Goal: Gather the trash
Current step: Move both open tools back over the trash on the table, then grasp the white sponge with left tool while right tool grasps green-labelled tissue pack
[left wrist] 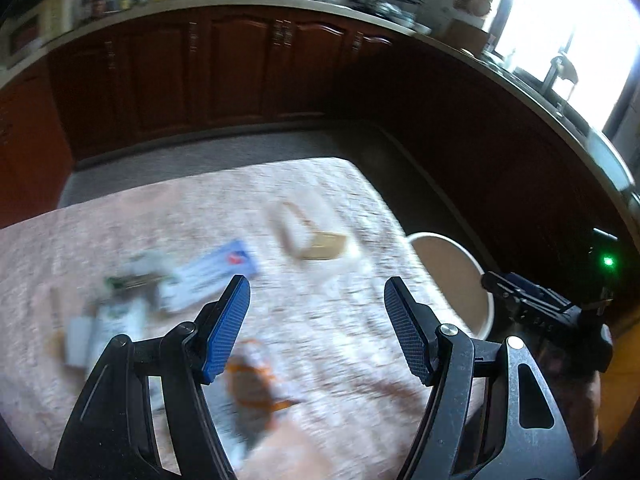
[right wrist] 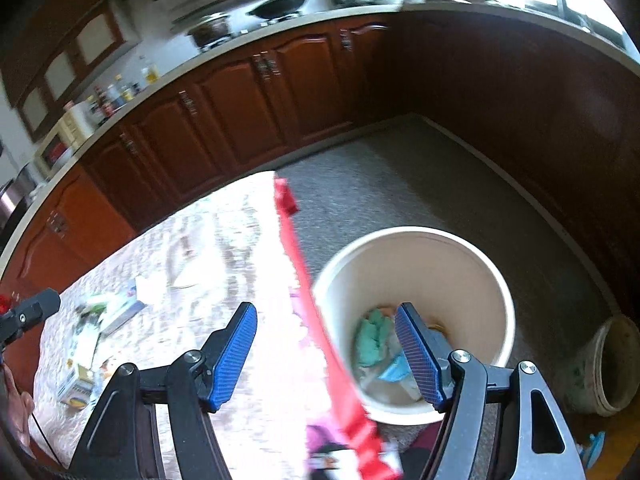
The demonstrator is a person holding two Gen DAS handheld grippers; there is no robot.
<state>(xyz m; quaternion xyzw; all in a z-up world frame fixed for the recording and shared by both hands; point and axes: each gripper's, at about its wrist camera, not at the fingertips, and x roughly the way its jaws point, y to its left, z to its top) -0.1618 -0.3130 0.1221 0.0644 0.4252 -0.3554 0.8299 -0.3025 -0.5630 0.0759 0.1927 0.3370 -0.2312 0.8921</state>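
My left gripper (left wrist: 318,304) is open and empty above the table (left wrist: 340,320), over blurred wrappers: a white and blue packet (left wrist: 208,276), a brown wrapper (left wrist: 252,392) and a tan box (left wrist: 320,246). My right gripper (right wrist: 326,336) is open at the table's right edge. A long red wrapper (right wrist: 320,340) hangs in the gap between its jaws, beside the white bin (right wrist: 416,252); whether anything holds it I cannot tell. The bin holds green and blue trash (right wrist: 374,336) and also shows in the left wrist view (left wrist: 452,276).
Several packets (right wrist: 92,344) lie on the table's left part. A small dirty bucket (right wrist: 608,368) stands on the floor right of the bin. Dark wood cabinets (left wrist: 224,68) and a cluttered counter run behind. The right gripper's body (left wrist: 548,316) shows in the left wrist view.
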